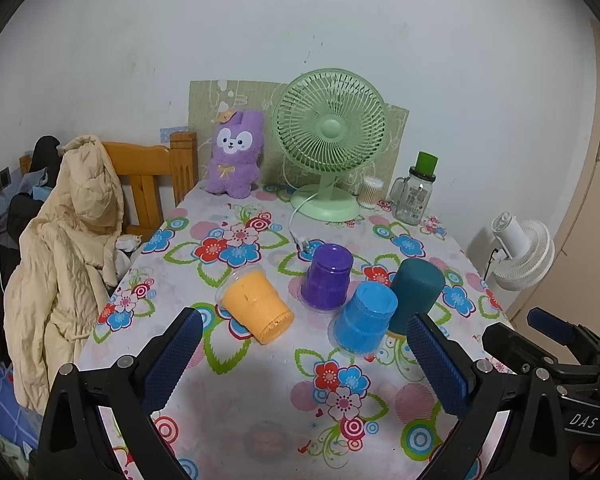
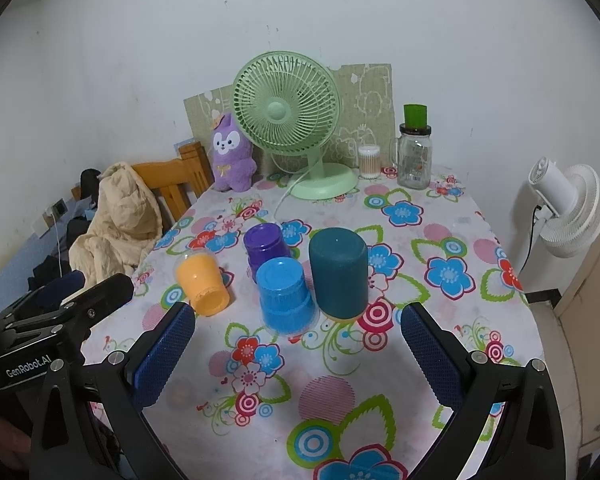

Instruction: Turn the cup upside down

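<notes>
Several cups stand on the flowered tablecloth (image 1: 260, 380). The orange cup (image 1: 256, 306) (image 2: 202, 282) lies on its side, its base end toward me and its clear rim away. The purple cup (image 1: 328, 276) (image 2: 266, 246), light blue cup (image 1: 366, 318) (image 2: 286, 292) and dark teal cup (image 1: 414, 296) (image 2: 339, 272) stand upside down. My left gripper (image 1: 304, 336) is open and empty, above the table just short of the cups. My right gripper (image 2: 298, 328) is open and empty, also short of the cups. The right gripper's body shows in the left wrist view (image 1: 556, 344).
A green desk fan (image 1: 330, 140) with a white cord, a purple plush toy (image 1: 236, 152), a glass jar with a green lid (image 1: 416, 192) and a cotton swab box (image 1: 370, 192) stand at the back. A wooden chair (image 1: 148, 176) with a beige coat (image 1: 64, 248) is left; a white fan (image 1: 520, 252) is right.
</notes>
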A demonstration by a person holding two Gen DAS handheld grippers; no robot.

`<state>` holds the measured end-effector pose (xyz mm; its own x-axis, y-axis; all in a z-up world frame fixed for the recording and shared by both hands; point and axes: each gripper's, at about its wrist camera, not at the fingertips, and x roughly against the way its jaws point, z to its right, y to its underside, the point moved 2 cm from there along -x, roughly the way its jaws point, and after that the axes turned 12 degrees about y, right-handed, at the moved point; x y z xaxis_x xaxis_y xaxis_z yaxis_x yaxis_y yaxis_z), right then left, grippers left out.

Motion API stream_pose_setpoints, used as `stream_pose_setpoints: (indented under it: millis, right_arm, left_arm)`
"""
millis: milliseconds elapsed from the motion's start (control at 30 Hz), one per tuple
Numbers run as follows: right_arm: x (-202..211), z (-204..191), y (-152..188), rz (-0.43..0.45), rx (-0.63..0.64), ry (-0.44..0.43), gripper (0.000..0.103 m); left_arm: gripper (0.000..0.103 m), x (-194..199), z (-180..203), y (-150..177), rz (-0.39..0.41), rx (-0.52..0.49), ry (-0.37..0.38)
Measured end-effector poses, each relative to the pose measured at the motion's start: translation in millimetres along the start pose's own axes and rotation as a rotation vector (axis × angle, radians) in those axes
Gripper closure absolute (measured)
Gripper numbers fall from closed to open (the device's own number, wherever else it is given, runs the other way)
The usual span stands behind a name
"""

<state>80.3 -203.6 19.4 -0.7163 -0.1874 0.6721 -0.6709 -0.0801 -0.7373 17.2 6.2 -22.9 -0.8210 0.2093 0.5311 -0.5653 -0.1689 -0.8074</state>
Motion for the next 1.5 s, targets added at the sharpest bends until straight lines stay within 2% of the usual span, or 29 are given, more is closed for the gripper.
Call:
stream_pose_setpoints:
  millis: [367, 733, 1000, 1267, 1500]
  right_arm:
    - [-24.3, 8.6, -1.2, -0.042, -0.014, 0.019, 0.000]
    - [-70.3, 22.9, -4.4, -0.115, -0.015, 0.046, 0.000]
    - [-103.4, 36.6, -16.8, -0.147, -0.010, 0.052, 0.000]
    - [-119.3, 33.5, -33.8, -0.152, 0.017, 0.001, 0.000]
    - [-152.6, 34.1, -29.5, -0.237, -0.003, -0.032, 0.000]
  left_arm:
    - [0.000, -25.0, -4.7, 1.3, -0.052, 0.002, 0.004]
    - [0.000, -78.0, 2.6, 1.1, -0.142, -0.058, 0.025]
    - [0.000, -114.5, 6.5, -3.5, -0.200, -0.079, 0.010]
    - [0.000, -141.5, 11.5, -6.4, -0.245, -0.129, -0.012]
    - [0.000, -154.7, 15.4, -6.4, -0.270, -0.161, -0.012]
